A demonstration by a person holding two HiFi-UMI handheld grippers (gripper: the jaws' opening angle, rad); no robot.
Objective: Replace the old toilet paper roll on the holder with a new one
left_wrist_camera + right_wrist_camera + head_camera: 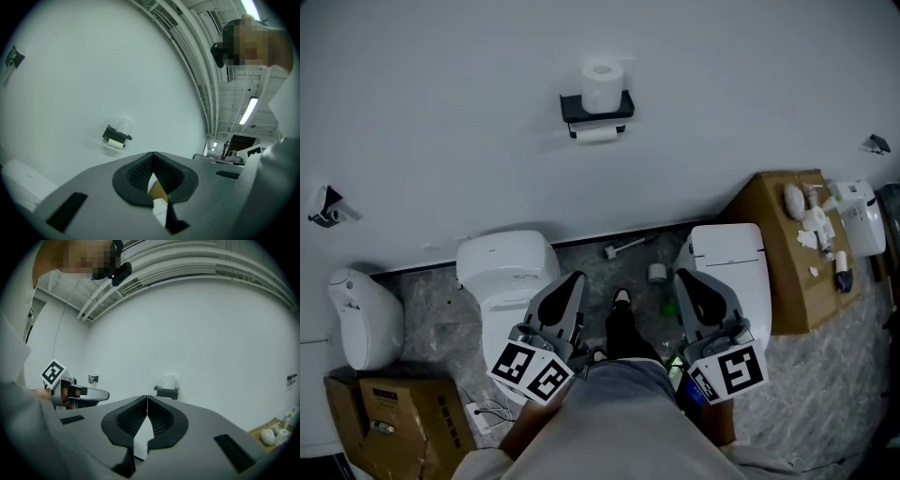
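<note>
A black holder (596, 108) topped by a white toilet paper roll (602, 84) marks a plain white wall (441, 94). Below are white toilets (506, 267), a grey marbled floor (431, 300) and a brown cardboard box (783, 244). The grey left gripper (574, 279) and right gripper (682, 277) carry black-and-white square markers.

A mock bathroom corner set up in an industrial hall, not a home. A black paper holder (596, 108) hangs on a bare white wall (441, 112). Below it to the left stands a loose toilet (508, 272), to the right a second toilet (729, 267) beside a cardboard box (787, 244). High above it run exposed pipes (197, 56) and a strip light (248, 110).
</note>
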